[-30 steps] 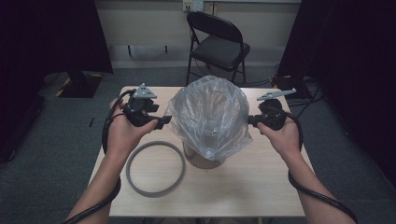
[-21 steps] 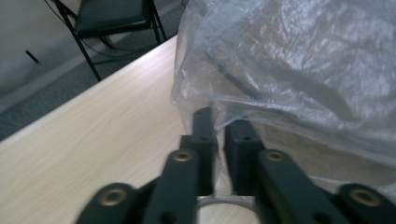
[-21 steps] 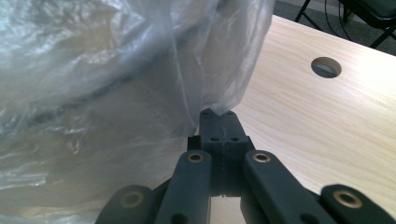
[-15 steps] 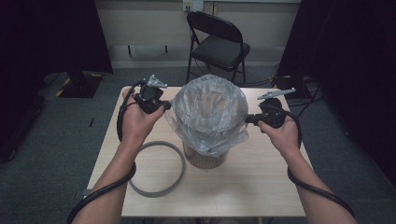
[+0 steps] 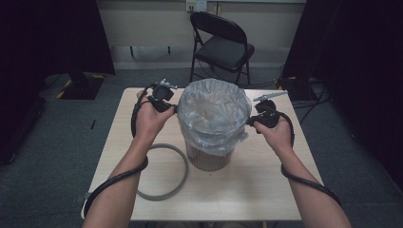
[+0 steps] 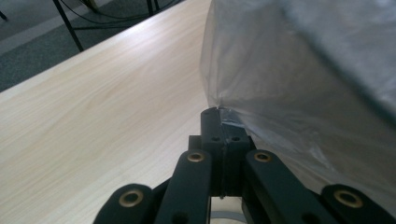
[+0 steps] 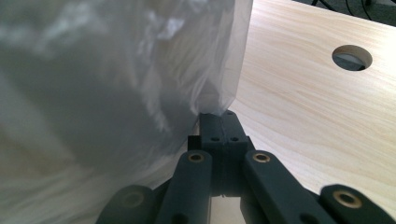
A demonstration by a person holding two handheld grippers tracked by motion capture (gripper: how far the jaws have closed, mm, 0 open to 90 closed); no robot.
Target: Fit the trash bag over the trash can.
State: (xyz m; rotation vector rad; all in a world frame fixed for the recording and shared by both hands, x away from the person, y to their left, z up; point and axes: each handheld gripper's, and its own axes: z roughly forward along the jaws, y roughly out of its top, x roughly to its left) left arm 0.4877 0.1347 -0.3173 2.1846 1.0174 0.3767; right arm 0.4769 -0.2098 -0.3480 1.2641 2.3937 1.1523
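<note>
Right now my left gripper (image 6: 219, 114) has its jaws pressed together on a pinch of the clear plastic bag (image 5: 214, 114), having just closed on it at the bag's left side. My right gripper (image 7: 220, 115) is clamped the same way on the bag's film at the opposite side, jaws fully together with the thin plastic caught at their tips. From the high view, the left gripper (image 5: 170, 108) sits against the bag near the rim, and the right gripper (image 5: 251, 121) against the other flank.

I count two grippers, one bag, one bucket, one ring, one table and one chair. The bag lines a tan bucket (image 5: 209, 159) that stands upright near the middle of the wooden table (image 5: 266, 190); its mouth is spread open over the bucket's rim and its skirt hangs down the outside. What is inside the bag I cannot tell.

One grey ring (image 5: 164, 172) lies flat on the table just left of the bucket, under my left forearm. One black folding chair (image 5: 221, 45) stands beyond the table's far edge.
</note>
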